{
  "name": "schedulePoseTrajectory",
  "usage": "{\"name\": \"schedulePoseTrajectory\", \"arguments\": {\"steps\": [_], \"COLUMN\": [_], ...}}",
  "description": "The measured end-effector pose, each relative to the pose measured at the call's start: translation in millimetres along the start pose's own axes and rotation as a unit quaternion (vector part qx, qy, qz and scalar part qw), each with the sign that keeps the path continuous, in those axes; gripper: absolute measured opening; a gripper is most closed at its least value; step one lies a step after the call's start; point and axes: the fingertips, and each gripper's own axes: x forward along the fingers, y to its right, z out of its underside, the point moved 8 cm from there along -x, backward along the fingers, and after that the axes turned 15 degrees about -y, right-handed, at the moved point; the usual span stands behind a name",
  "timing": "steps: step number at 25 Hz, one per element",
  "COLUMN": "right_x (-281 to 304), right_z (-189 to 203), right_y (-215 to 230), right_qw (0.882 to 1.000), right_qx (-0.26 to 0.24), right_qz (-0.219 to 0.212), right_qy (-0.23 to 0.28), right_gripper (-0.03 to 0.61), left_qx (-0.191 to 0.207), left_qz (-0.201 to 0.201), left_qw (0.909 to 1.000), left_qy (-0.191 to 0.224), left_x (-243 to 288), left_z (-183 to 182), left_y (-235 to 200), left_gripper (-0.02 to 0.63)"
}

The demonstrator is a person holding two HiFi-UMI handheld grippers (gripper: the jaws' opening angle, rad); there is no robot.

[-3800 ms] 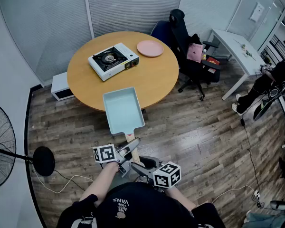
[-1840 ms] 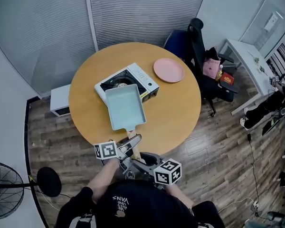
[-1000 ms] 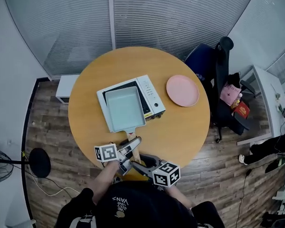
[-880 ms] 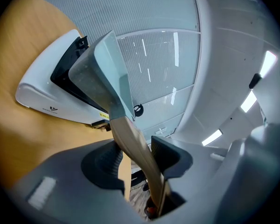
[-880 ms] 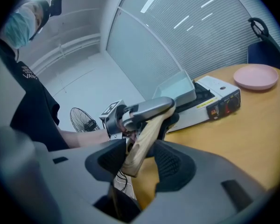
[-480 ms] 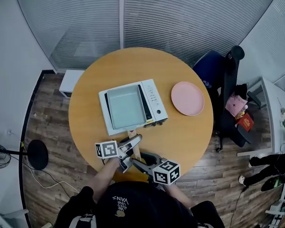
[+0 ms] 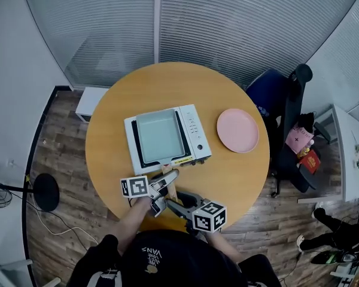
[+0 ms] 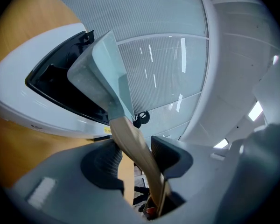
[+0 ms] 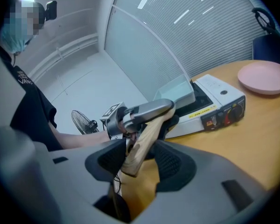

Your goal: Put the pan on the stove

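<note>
The round table spreads beneath my fingers. Just ahead of them stands the stove, the pale blue pan over its burner well, the pink plate off to their right. My left gripper and right gripper, jaws half-closed, both clamp the pan's wooden handle

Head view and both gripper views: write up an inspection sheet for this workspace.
Surface: round wooden table.
Job's things: pan over stove; whether it rests there, cannot tell.
Clutter: pink plate right of stove.
Grippers: left gripper and right gripper both closed on pan handle.
Cables: thin cable on floor at left.
Surroundings: office chair, fan base, blinds.
</note>
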Motion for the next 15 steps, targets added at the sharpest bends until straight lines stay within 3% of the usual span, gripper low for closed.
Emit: {"name": "schedulePoseTrajectory", "arguments": {"steps": [15], "right_x": [-3], "right_z": [-20], "right_y": [15], "right_qw": [0.999], "right_qx": [0.004], "right_qz": [-0.005], "right_qy": [0.034], "right_gripper": [0.179], "left_qx": [-0.02], "left_qz": [0.011], "left_qw": [0.9992], "left_qy": [0.034], "left_x": [6], "left_z": [-21], "left_y": [-6], "left_gripper": [0.198]}}
